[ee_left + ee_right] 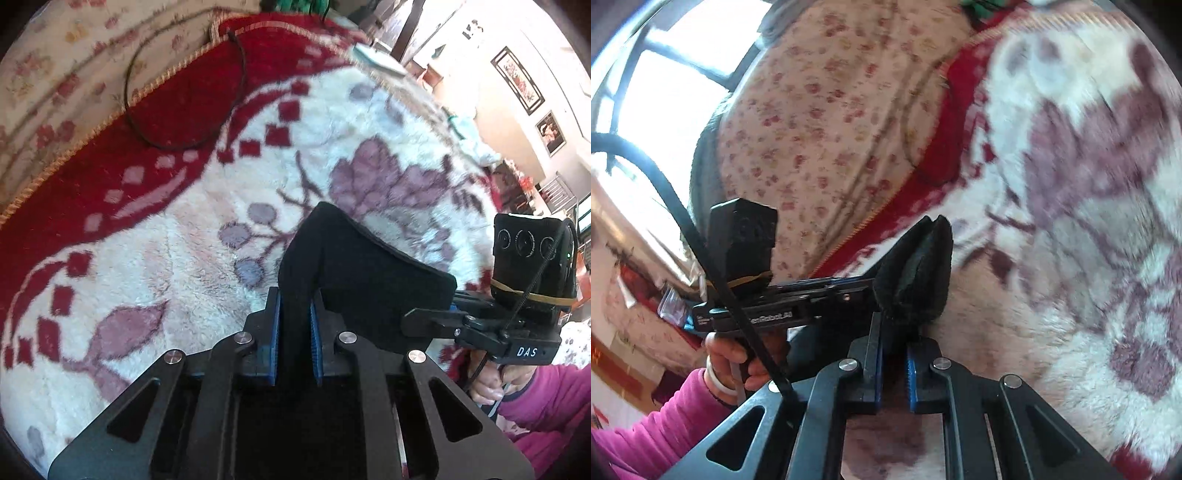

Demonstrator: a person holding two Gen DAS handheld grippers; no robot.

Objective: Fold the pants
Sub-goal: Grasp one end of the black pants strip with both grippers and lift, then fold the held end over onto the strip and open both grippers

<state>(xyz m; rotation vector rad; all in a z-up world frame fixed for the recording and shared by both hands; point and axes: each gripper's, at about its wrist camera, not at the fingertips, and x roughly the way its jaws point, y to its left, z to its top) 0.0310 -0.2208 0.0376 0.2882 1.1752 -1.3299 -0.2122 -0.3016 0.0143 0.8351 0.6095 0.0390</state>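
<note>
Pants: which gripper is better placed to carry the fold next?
Neither clearly: left gripper and right gripper both pinch the black pants above the blanket; they likely move together.

White letters "DAS" on the black body of the right gripper (448, 308), left wrist view. Partly hidden white print ending "Robot.AI" on the left gripper (864, 286) side; smaller label beside it illegible.

**What the two views leave unclear**

Most of the black pants (354, 266) sit behind the left gripper (295, 332), cut off by the bottom edge. In the right wrist view the blanket (1089, 177) smears with blur, its pattern unreadable. The person's pink sleeve (554, 398) runs off the frame's corner.
</note>
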